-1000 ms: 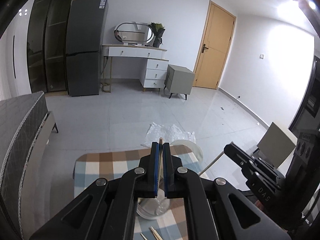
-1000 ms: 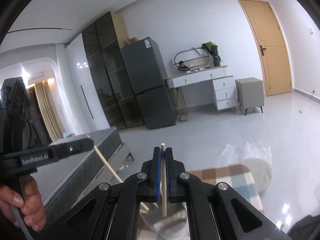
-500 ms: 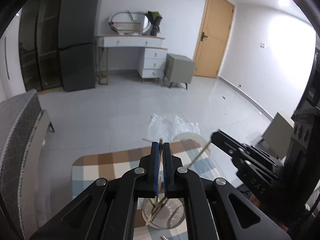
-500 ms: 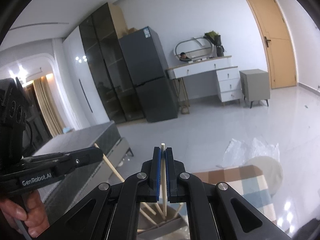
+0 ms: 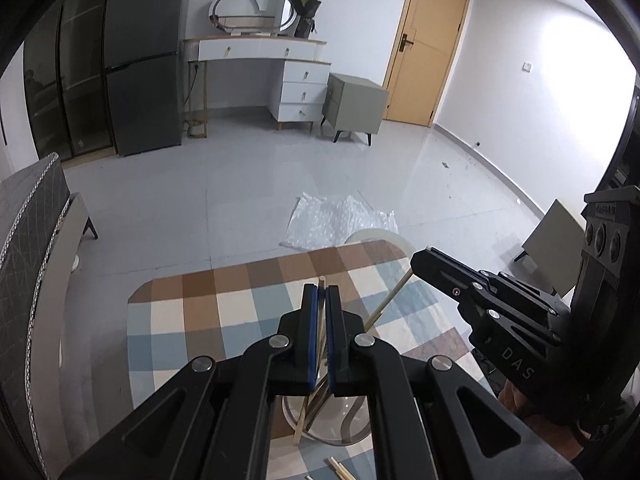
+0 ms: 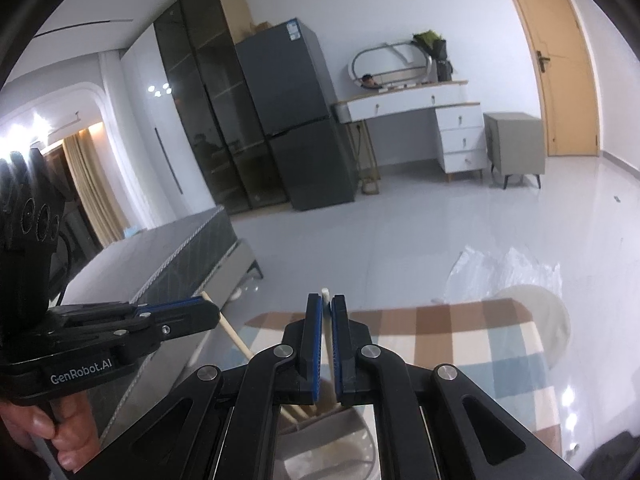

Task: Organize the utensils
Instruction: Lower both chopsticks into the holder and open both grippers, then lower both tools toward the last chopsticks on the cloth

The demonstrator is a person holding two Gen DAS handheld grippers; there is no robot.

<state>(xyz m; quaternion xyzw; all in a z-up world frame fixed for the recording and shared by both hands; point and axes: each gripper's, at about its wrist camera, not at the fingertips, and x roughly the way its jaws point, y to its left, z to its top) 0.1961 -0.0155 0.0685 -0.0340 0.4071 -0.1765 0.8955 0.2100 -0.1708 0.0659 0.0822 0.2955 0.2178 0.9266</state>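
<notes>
glass point(image 5: 344, 420) mostly hidden behind tongs

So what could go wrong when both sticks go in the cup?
The left claw and right claw aim the left chopstick and right chopstick at one glass, so they might clash. Bumping the sticks already inside could tip the glass over.

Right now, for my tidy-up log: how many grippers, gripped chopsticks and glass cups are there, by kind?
Grippers: 2, the left gripper and the right gripper.
Gripped chopsticks: 2, the left chopstick and the right chopstick.
Glass cup: 1.
Total: 5.
The chopsticks inside the cup overlap too much to count.
</notes>
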